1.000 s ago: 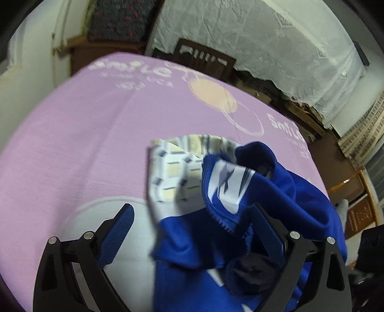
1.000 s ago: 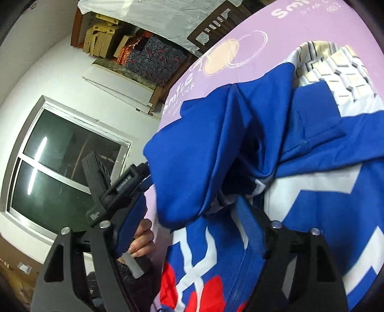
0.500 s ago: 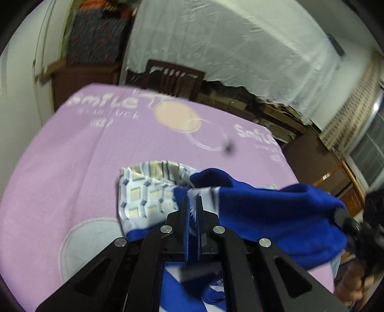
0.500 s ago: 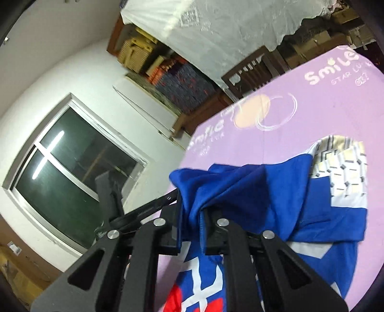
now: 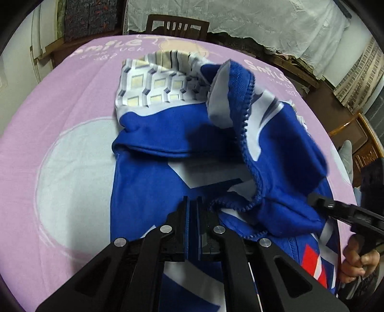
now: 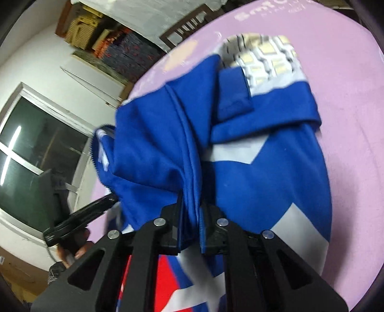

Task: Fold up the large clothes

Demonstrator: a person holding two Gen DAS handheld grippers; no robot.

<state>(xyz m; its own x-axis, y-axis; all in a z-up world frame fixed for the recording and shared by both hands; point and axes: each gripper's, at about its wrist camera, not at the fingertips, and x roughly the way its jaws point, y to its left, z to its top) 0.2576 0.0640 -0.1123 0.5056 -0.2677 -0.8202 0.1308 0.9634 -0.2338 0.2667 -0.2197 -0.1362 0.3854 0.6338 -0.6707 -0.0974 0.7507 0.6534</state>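
Note:
A blue zip jacket with white and red shapes and a checked lining lies crumpled on the pink sheet. My left gripper is shut, and the jacket's zipper edge runs into its tips. In the right wrist view my right gripper is shut on a bunched blue fold of the jacket. The raised flap hangs between the two grippers. The right gripper's body and a hand show at the left view's right edge.
The pink sheet has a "Smile" print and a pale circle. A wooden chair stands behind it, with lace-covered furniture and stacked boxes. A dark window is on the left wall.
Both grippers went from open to shut on the jacket. The left one then swung to its near edge and both sank toward the sheet, dragging the flap with them.

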